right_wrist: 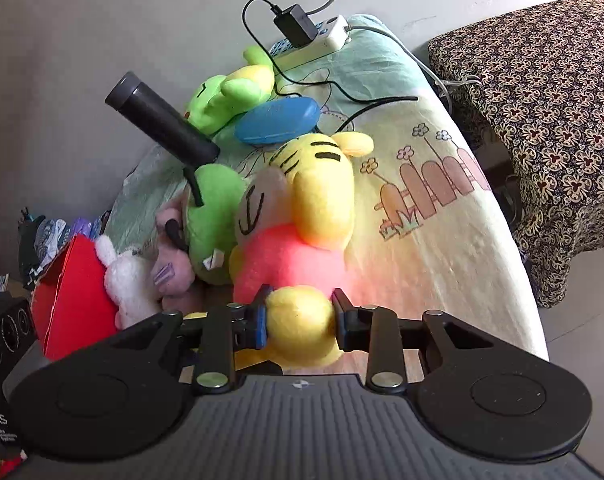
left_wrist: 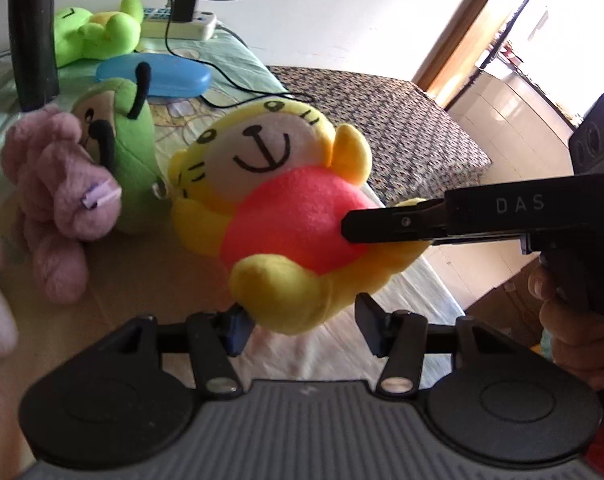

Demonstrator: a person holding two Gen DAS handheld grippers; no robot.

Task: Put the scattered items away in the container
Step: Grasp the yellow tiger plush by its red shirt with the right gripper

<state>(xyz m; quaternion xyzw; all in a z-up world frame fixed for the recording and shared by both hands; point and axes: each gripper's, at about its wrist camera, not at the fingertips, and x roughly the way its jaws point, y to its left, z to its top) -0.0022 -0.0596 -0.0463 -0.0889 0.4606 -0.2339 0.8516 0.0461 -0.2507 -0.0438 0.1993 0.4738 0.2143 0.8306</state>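
Note:
A yellow tiger plush [left_wrist: 269, 184] with a pink belly hangs just above the cloth-covered table, gripped from two sides. My left gripper [left_wrist: 302, 320] is shut on one yellow paw of it at the bottom of the left wrist view. My right gripper [right_wrist: 299, 318] is shut on another yellow paw [right_wrist: 302, 332]; from the side it shows as black fingers [left_wrist: 382, 226] pressed into the pink belly. A red box [right_wrist: 73, 288] stands at the left with a white rabbit plush [right_wrist: 125, 280] against it.
A green plush [left_wrist: 129, 160], a mauve plush [left_wrist: 53, 184], a lime frog plush [left_wrist: 93, 36] and a blue case [left_wrist: 157, 76] lie behind the tiger. A black cylinder [right_wrist: 161, 120] leans over them. A power strip [right_wrist: 322, 40] with cables sits at the back. A patterned bed [right_wrist: 542, 120] is right.

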